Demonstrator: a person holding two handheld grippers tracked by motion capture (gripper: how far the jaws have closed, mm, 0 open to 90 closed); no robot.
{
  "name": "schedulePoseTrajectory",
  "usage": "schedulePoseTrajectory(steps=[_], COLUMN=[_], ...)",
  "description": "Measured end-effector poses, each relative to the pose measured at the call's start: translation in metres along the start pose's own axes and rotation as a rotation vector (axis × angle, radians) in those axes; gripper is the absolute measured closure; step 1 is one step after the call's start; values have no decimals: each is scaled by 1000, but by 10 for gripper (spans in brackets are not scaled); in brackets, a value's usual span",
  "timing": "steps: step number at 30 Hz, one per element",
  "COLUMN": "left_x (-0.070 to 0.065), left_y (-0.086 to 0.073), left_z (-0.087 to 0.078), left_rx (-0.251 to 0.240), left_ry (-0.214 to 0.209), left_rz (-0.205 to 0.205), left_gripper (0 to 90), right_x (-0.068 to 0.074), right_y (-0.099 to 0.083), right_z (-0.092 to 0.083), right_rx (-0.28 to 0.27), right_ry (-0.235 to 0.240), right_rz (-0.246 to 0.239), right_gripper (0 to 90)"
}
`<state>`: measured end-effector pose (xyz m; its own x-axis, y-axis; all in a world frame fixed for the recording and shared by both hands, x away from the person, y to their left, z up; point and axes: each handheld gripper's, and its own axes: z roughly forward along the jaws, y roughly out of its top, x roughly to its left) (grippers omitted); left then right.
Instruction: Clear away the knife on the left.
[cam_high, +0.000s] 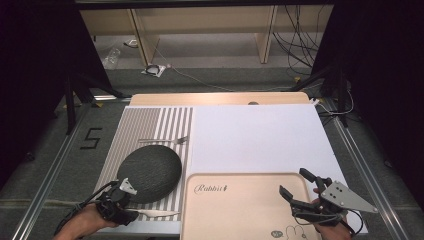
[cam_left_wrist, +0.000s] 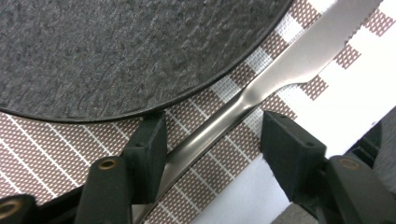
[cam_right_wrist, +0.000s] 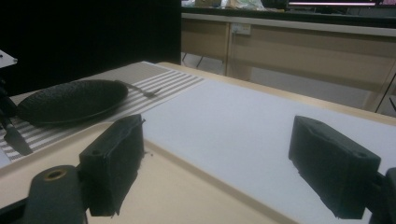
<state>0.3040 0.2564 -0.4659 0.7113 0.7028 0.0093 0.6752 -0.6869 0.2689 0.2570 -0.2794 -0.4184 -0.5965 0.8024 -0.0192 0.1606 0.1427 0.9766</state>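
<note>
knife (cam_left_wrist: 261, 84) lies just beside dark plate (cam_left_wrist: 116, 51).

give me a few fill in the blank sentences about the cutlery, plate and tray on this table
1. The knife handle lies between the left gripper's jaws, beside the dark ____.
2. The fork lies on the striped placemat on the ____ side of the plate from the person.
3. The right gripper hovers open over the beige ____.

Missing words: plate; far; tray
</note>
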Motion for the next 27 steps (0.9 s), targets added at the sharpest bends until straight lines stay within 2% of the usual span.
schedulePoseTrajectory(steps=[9,15,17,24,27], left_x=[-2,-7,-9,-11,-13], left_y=[3,8,10,11,12], left_z=[-1,-2,-1,-1,-1], left_rx=[47,83,94,103,108], left_ry=[1,17,23,12,8], left_rz=[16,55,82,99,124], left_gripper=[521,564,583,648,681], right_x=[0,0,0,0,0], right_y=[0,0,0,0,0], right_z=[0,0,0,-1,0], right_rx=[9,5,3,5,3], right_ry=[-4,-2,-3,0,2], right_rz=[0,1,1,1,1], right_gripper=[195,196,198,201,201])
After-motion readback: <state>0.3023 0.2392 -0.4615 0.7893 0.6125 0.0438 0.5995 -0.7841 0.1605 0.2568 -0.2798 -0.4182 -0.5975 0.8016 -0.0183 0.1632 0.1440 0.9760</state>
